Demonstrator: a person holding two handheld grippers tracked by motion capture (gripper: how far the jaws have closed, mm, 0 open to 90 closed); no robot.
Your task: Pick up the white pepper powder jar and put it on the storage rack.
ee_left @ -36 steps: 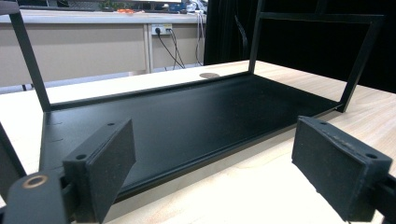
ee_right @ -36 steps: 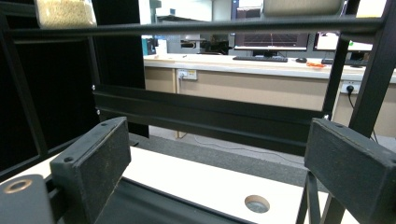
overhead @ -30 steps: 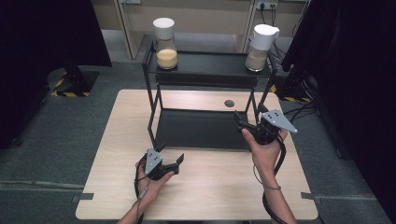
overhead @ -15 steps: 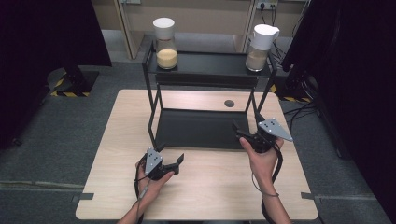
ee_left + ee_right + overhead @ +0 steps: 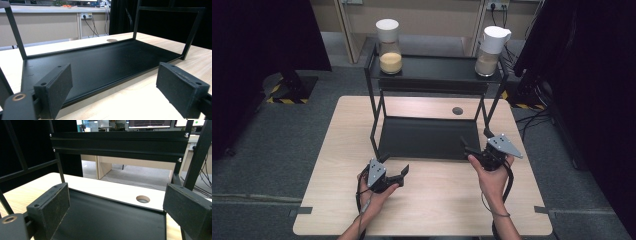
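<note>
Pale wood counter [image 5: 337, 165], black two-tier rack [image 5: 427, 137] at 12 o'clock; no legible writing, monitors too blurred. Left tongs [image 5: 394, 167] and right tongs [image 5: 475, 142] both spread, empty.

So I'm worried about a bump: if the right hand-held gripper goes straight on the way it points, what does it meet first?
Probably nothing soon. The right hand-held gripper points open-jawed over the rack's lower shelf, under the top shelf, with open floor beyond; its rear right post looks close, though depth is unclear.
</note>
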